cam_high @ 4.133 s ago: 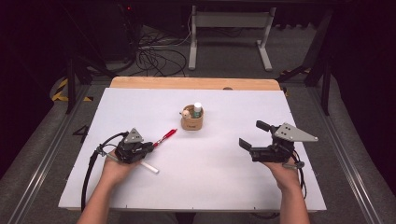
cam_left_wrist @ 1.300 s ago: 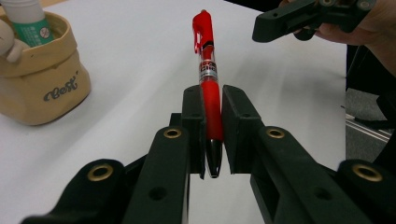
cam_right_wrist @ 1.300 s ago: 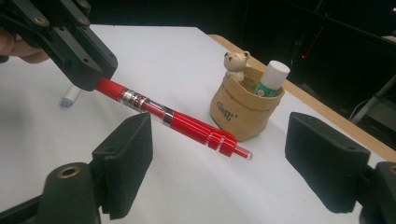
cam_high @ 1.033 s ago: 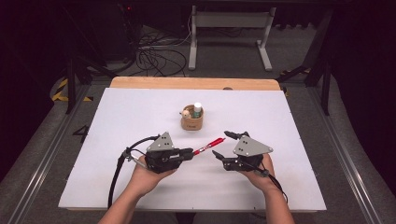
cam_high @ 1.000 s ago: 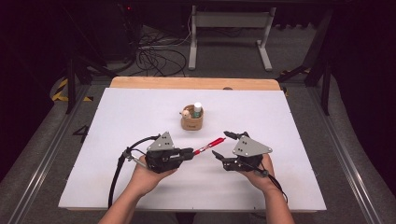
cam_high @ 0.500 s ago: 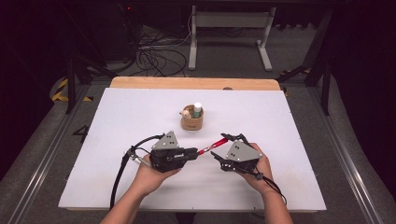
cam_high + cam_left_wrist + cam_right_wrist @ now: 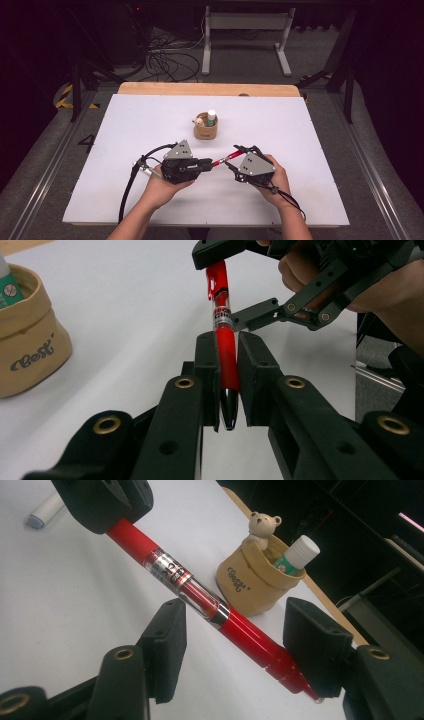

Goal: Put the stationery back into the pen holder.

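Now my left gripper (image 7: 227, 390) clamps the red pen (image 7: 223, 335) mid-air above the table (image 7: 125, 130); I judge my right gripper (image 7: 235, 640), jaws apart around its cap end, should close squarely before any pull.

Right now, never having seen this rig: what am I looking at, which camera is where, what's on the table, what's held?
No robot here: a person holds a two-jaw tool in each hand. The high view looks down on the white table from above the person's side. The other two pictures come from cameras riding on each tool, looking along its black jaws.

The left hand-held gripper is shut on a red plastic pen with a clear middle section, near its silver tip. The right hand-held gripper is open, its jaws either side of the pen's clip end and apart from it.

On the table stands a small tan paper-look pot holding a white-capped green tube and a small bear figure. A white marker lies farther off.
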